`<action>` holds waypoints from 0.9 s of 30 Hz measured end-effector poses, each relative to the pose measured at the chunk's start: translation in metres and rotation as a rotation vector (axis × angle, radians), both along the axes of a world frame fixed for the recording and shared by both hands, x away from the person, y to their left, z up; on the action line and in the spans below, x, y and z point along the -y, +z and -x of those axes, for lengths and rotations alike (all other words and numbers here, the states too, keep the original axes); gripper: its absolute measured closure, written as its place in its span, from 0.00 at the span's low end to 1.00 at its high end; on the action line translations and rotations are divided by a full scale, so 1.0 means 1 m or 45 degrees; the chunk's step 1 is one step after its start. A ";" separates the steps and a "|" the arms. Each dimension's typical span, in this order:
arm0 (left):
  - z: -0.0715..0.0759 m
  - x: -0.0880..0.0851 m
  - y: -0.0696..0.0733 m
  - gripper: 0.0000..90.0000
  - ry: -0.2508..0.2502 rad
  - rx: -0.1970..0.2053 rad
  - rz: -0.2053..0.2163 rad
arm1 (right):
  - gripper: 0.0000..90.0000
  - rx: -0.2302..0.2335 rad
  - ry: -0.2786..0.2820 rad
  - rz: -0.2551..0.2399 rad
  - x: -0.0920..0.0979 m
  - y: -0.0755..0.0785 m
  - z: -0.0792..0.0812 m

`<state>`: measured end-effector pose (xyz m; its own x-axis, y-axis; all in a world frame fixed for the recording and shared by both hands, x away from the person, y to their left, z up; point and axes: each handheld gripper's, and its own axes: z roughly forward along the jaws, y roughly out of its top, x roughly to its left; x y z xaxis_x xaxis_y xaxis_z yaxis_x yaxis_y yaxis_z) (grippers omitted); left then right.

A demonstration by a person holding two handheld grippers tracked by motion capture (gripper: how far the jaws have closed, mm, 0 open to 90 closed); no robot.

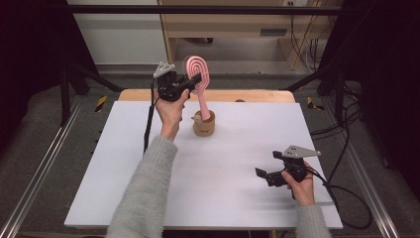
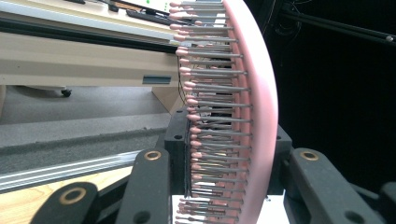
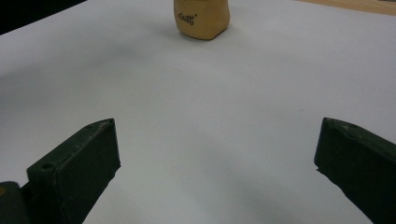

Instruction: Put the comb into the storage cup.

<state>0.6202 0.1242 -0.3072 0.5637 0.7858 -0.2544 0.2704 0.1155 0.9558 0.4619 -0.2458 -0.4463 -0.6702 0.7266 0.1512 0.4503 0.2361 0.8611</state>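
Clamping pink brush, left gripper; right gripper jaws apart over white table.

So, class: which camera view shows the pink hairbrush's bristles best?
The left gripper view: the pink hairbrush sits edge-on between the left tongs, each pink-tipped pin distinct. The high view shows its whole outline standing in the tan cup, bristles unresolved.

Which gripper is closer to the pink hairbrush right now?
Left. The left gripper is shut on the pink hairbrush above the tan cup; the right gripper hangs open, well apart, nearer the person.
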 end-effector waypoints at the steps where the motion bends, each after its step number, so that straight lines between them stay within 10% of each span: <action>1: -0.001 0.001 -0.001 0.70 -0.003 0.000 -0.004 | 0.00 0.003 0.000 0.001 0.000 0.000 0.000; 27: -0.017 0.013 -0.020 0.70 -0.005 0.011 -0.060 | 0.00 0.007 0.001 -0.002 0.001 0.001 0.001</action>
